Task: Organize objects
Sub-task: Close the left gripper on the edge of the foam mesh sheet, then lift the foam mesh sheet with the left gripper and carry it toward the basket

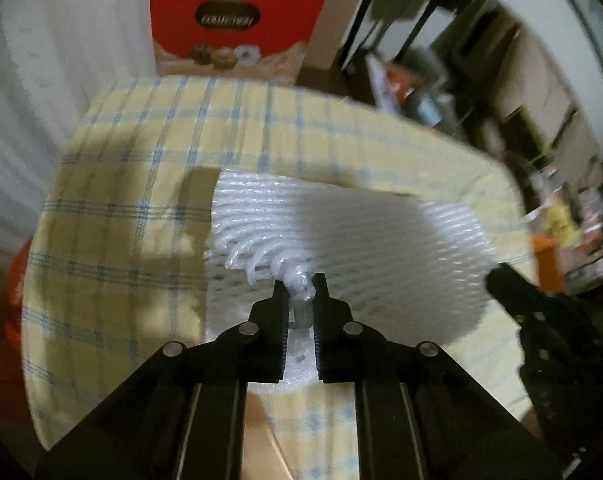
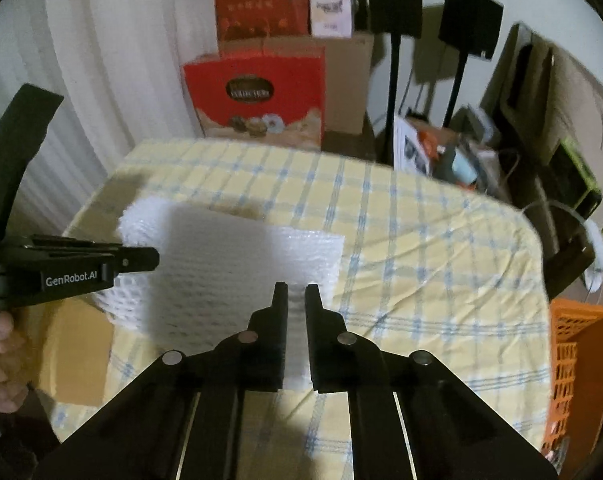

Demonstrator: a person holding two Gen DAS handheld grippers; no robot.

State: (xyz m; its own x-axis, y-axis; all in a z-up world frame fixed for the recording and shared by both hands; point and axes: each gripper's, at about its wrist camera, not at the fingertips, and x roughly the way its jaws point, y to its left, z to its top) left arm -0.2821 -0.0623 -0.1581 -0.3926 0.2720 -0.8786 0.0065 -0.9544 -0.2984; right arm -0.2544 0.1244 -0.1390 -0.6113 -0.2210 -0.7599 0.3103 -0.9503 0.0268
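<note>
My left claw [image 1: 300, 286] pinches a corner of the white foam net [image 1: 341, 240], which lies on the checked worktop [image 2: 421, 240]. My right claw [image 2: 296, 290] is nipped narrow on its near edge, I judge. The flimsy mesh could tear or slip if I pull unevenly. Open cloth lies right; the worktop edge and an orange crate [image 2: 573, 360] follow.

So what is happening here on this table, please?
A person is holding a gripper in each hand over a table with a yellow checked cloth. The left gripper is shut on the near edge of a white foam net sheet. The right gripper is shut on the same sheet's near edge. The sheet lies partly on the cloth.
</note>
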